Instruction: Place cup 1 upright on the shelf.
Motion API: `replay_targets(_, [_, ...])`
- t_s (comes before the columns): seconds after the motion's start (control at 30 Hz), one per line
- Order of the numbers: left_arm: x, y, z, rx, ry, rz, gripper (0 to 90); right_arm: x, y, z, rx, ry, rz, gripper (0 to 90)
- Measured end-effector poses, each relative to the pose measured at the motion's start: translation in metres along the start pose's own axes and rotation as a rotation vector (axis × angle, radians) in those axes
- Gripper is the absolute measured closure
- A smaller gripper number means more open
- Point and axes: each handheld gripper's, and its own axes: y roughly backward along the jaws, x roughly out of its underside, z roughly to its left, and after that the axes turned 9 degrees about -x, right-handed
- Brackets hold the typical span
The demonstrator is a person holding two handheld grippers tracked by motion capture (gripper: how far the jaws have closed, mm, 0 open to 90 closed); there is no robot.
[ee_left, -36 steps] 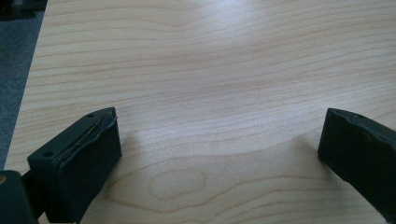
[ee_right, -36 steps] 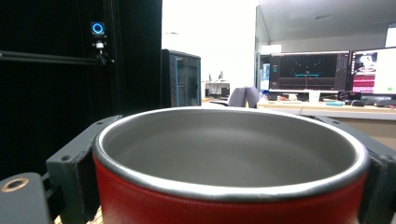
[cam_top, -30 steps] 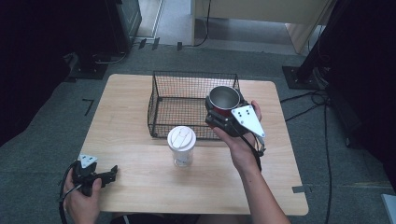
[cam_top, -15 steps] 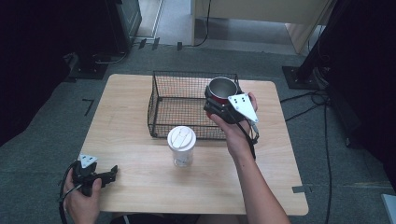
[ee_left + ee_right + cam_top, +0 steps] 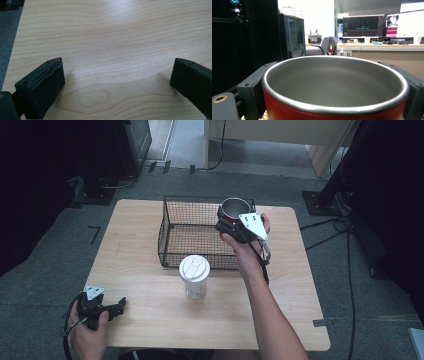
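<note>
I have the red metal cup (image 5: 235, 211) clamped between the jaws of my right gripper (image 5: 231, 221), one jaw on each side of its wall, and from the high view it hangs upright over the far right corner of the black wire basket (image 5: 172, 232). In the right gripper view the cup (image 5: 335, 87) is close up, its steel rim level and its grey inside bare, so I judge the grasp sound and the lift done. What is left, as I read it, is the lowering into the basket and the release; I cannot tell from these views how far the cup's base sits above the basket floor. The clear tumbler with a white lid (image 5: 194, 276) stands on the wooden table (image 5: 280, 295) just in front of the basket, untouched, and may be the next thing to go in. My left gripper (image 5: 116, 306) rests low at the near left corner of the table, its jaws spread wide over bare wood with nothing between them.
</note>
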Motion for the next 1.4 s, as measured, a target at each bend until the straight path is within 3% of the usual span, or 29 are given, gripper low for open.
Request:
replay_targets(0.33, [0.000, 0.000, 0.000, 0.003, -0.005, 0.000, 0.0, 0.016, -0.021, -0.007, -0.005, -0.016, 0.053, 6.6])
replay_targets(0.77, [0.000, 0.000, 0.000, 0.003, -0.006, 0.000, 0.0, 0.035, -0.042, -0.006, 0.005, -0.034, 0.111, 6.5])
replay_targets(1.03, [0.000, 0.000, 0.000, 0.003, -0.006, 0.000, 0.0, 0.051, -0.054, -0.008, 0.051, -0.050, 0.165, 6.5])
replay_targets(1.4, [0.000, 0.000, 0.000, 0.002, -0.008, 0.000, 0.0, 0.066, -0.062, -0.007, 0.081, -0.032, 0.249, 6.3])
